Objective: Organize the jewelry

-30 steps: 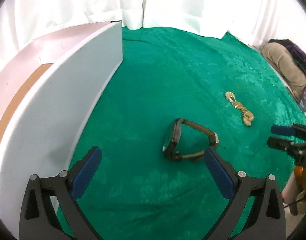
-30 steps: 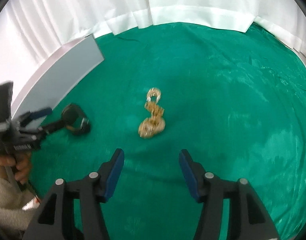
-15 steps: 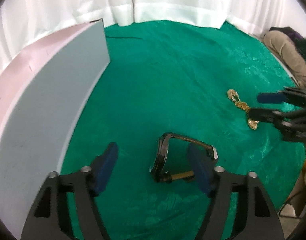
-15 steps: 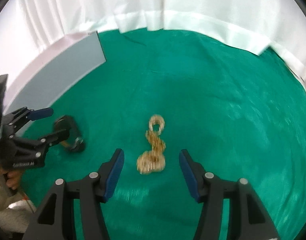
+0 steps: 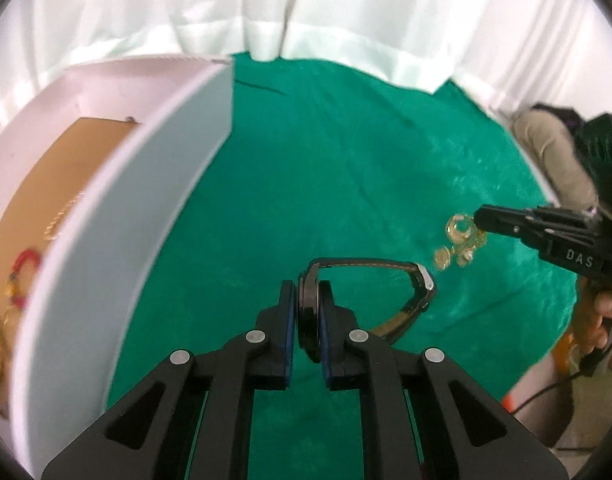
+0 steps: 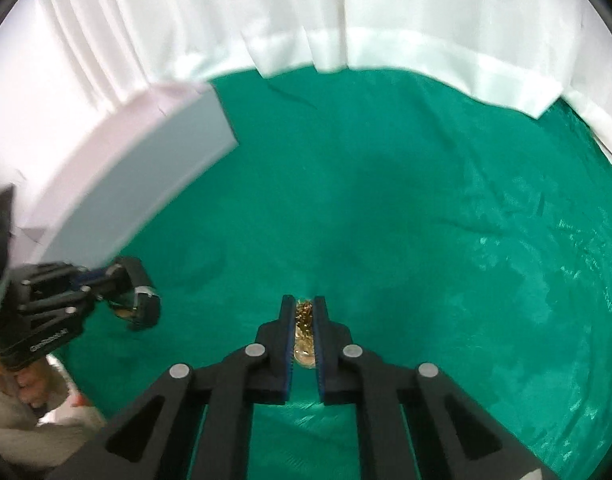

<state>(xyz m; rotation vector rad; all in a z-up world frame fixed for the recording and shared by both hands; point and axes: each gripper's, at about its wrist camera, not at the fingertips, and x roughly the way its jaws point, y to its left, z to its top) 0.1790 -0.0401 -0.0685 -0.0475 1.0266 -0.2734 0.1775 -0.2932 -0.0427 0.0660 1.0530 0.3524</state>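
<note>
We find the left claw [image 5: 308, 312] clamping the watch [image 5: 310, 300] and the right claw [image 6: 304, 330] clamping the gold chain [image 6: 304, 336]; lift both gently toward the box [image 5: 106, 216] at 10 o'clock.

A: Cloth [image 5: 306, 168]?
B: Plain emerald green velvet.
A: Watch [image 5: 312, 312]?
B: Black case, tan-brown strap.
A: Chain [image 5: 460, 240]?
B: Gold.
A: Box [image 5: 118, 216]?
B: White walls, tan floor.
A: Curtain [image 6: 386, 12]?
B: White.
A: Gripper pads [image 6: 291, 336]?
B: Blue on black.
</note>
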